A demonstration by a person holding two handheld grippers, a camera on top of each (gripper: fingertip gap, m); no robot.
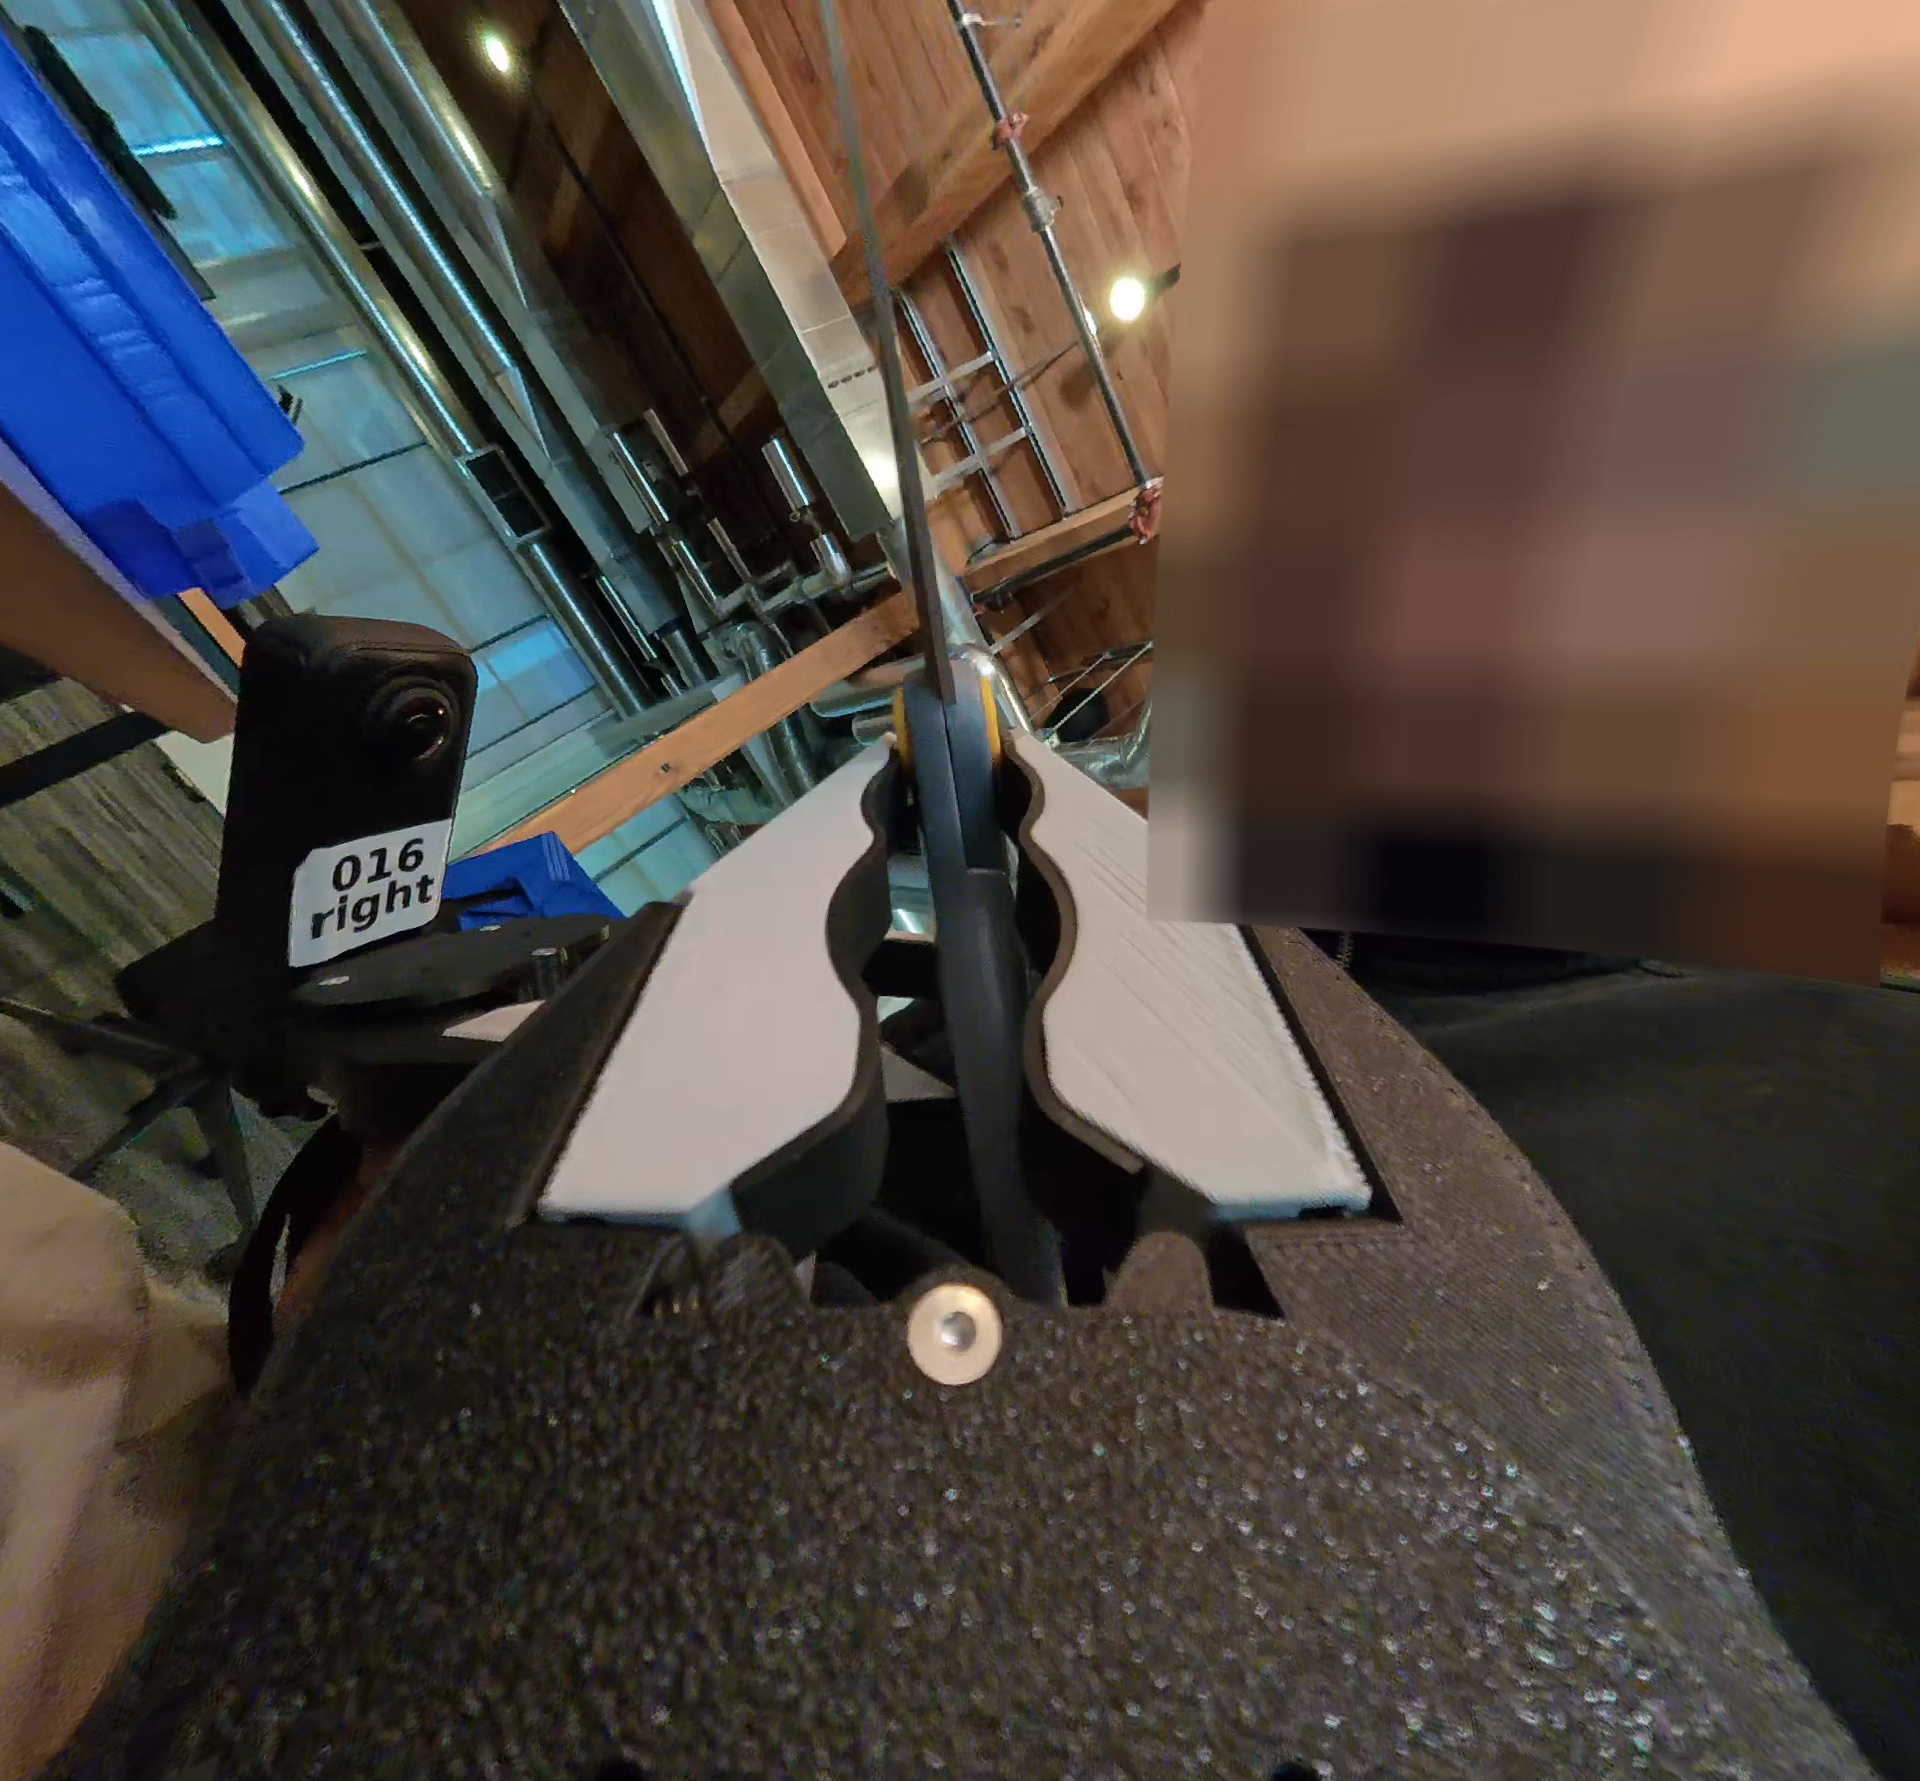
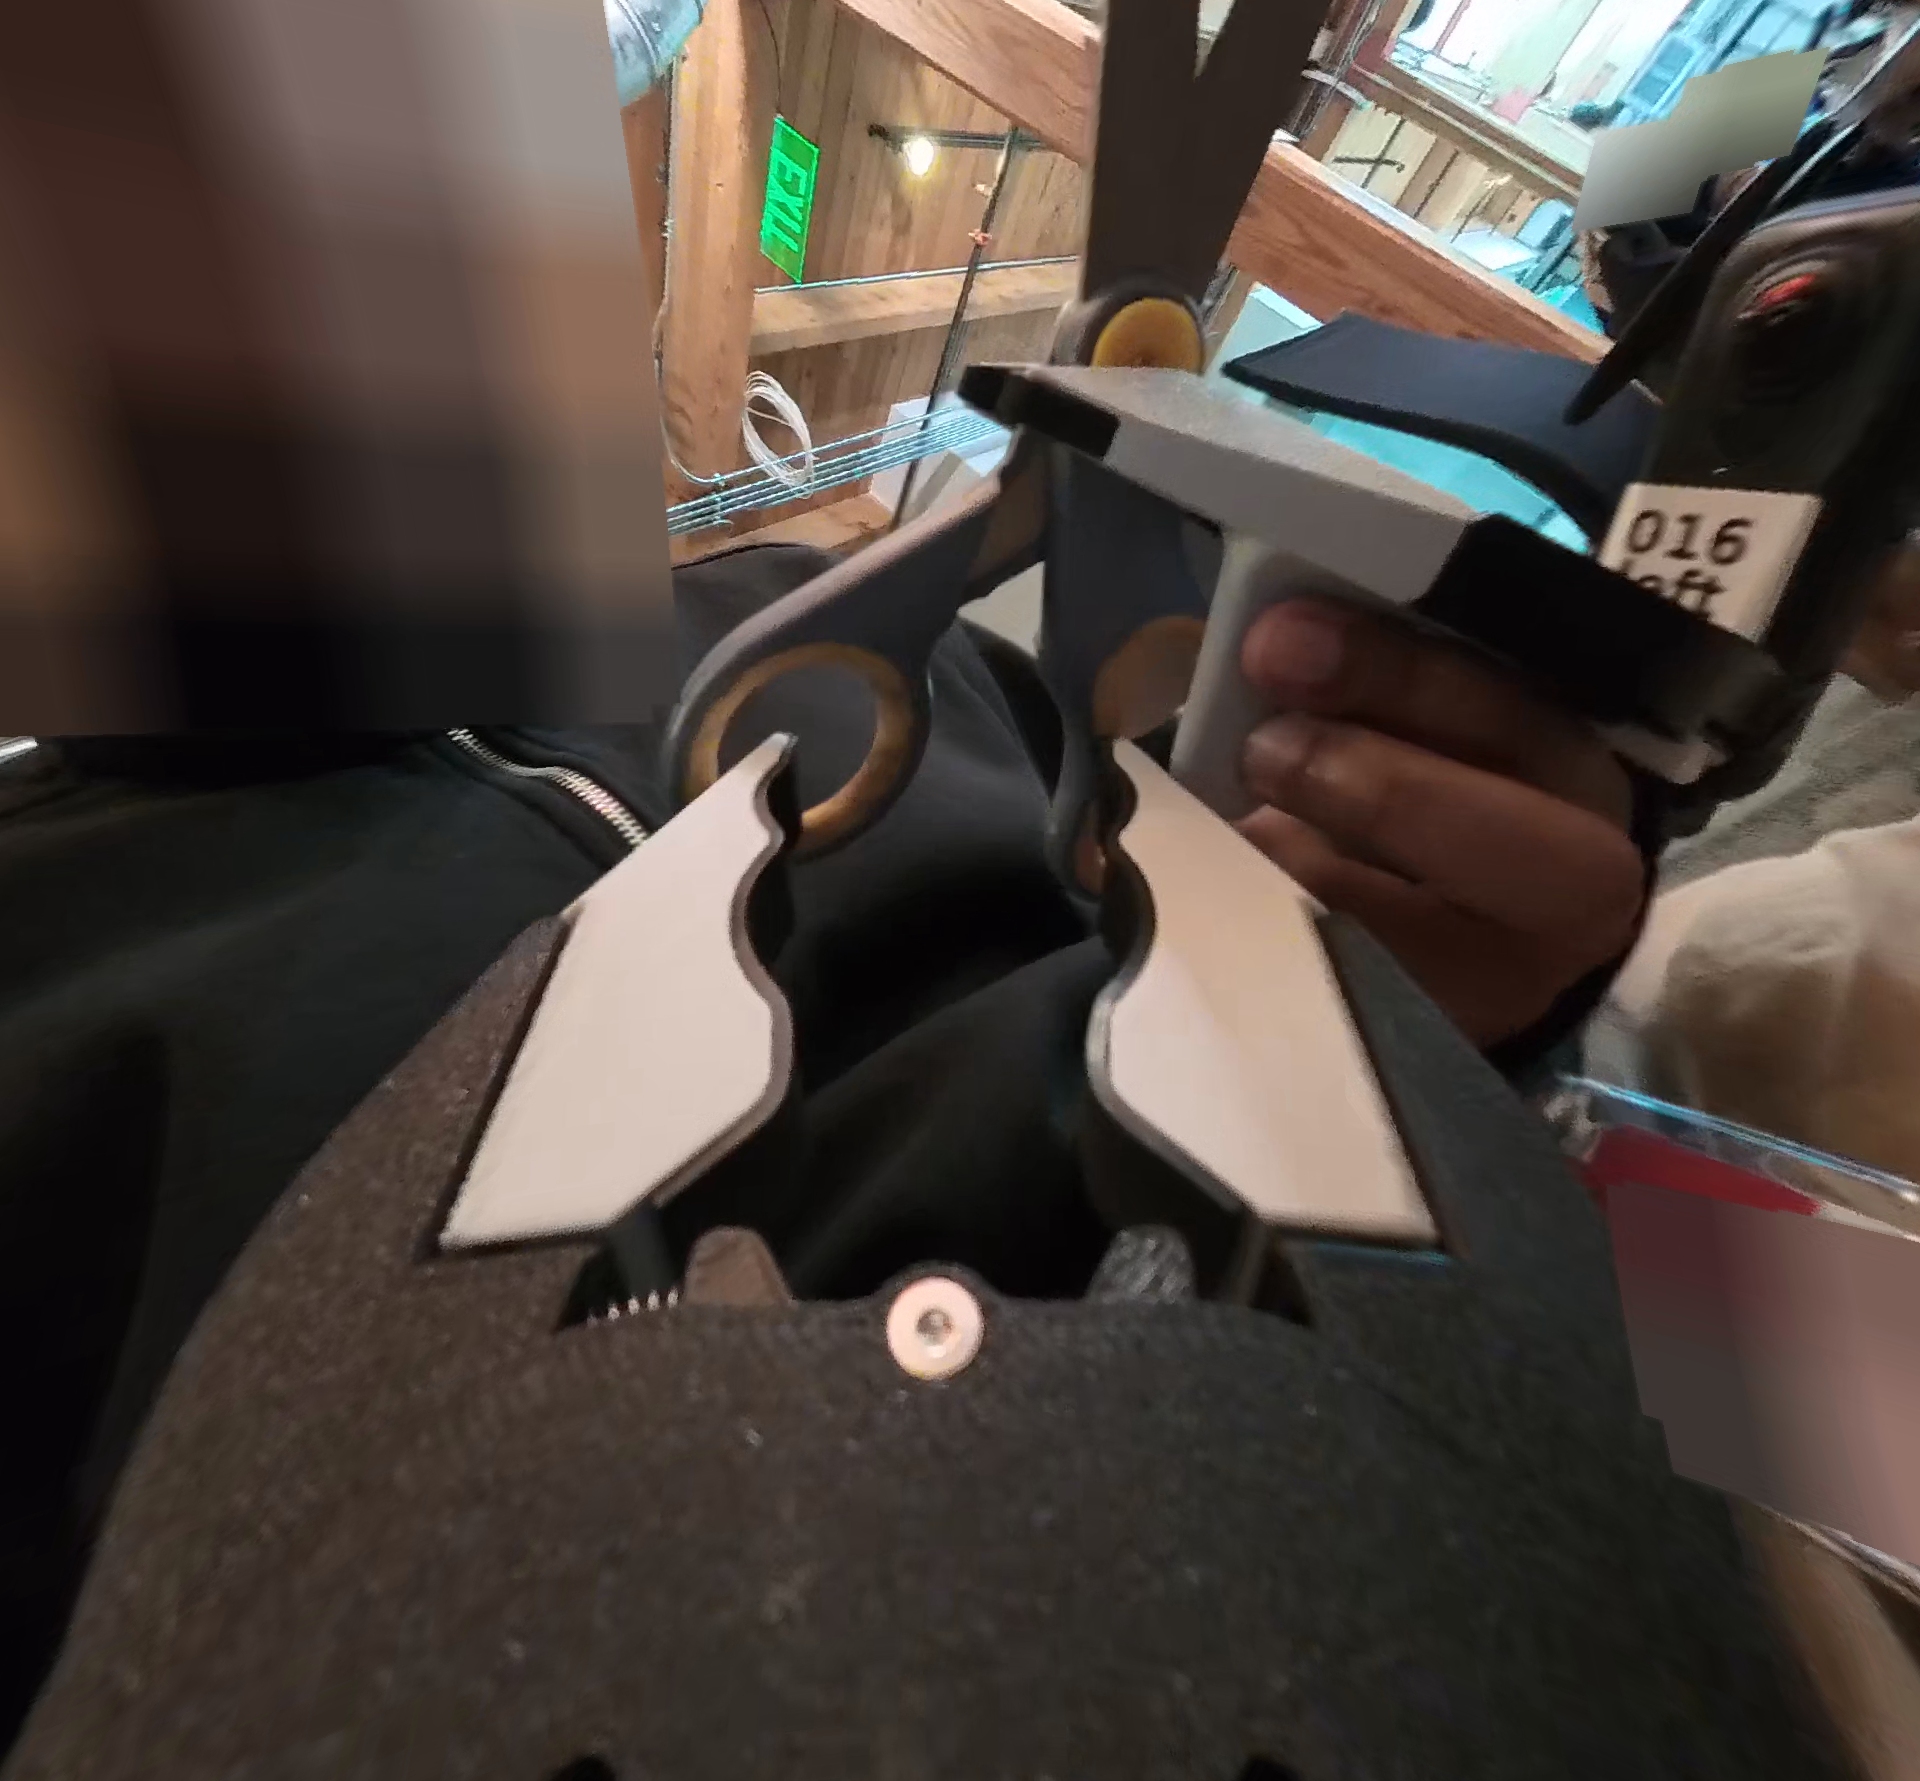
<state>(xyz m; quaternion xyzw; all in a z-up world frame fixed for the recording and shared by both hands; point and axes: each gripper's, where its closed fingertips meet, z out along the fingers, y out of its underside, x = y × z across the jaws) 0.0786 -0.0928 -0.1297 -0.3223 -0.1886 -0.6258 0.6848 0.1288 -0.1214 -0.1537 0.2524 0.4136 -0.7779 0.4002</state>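
My left gripper is shut on the dark handle of a pair of scissors, with the blades pointing up and away. In the right wrist view the scissors stand with blades parted in a narrow V above a yellow pivot. The left gripper clamps them just below it, held by a hand. My right gripper is open. Its left fingertip overlaps the round handle loop; its right fingertip is by the other loop. I cannot tell if they touch.
A person in a black zipped jacket is close behind the scissors. Blue bins sit on a wooden table edge at the left. The right gripper's camera is nearby. A clear plastic container is at the right. Some 6 cm of space lies between my two pairs of fingers.
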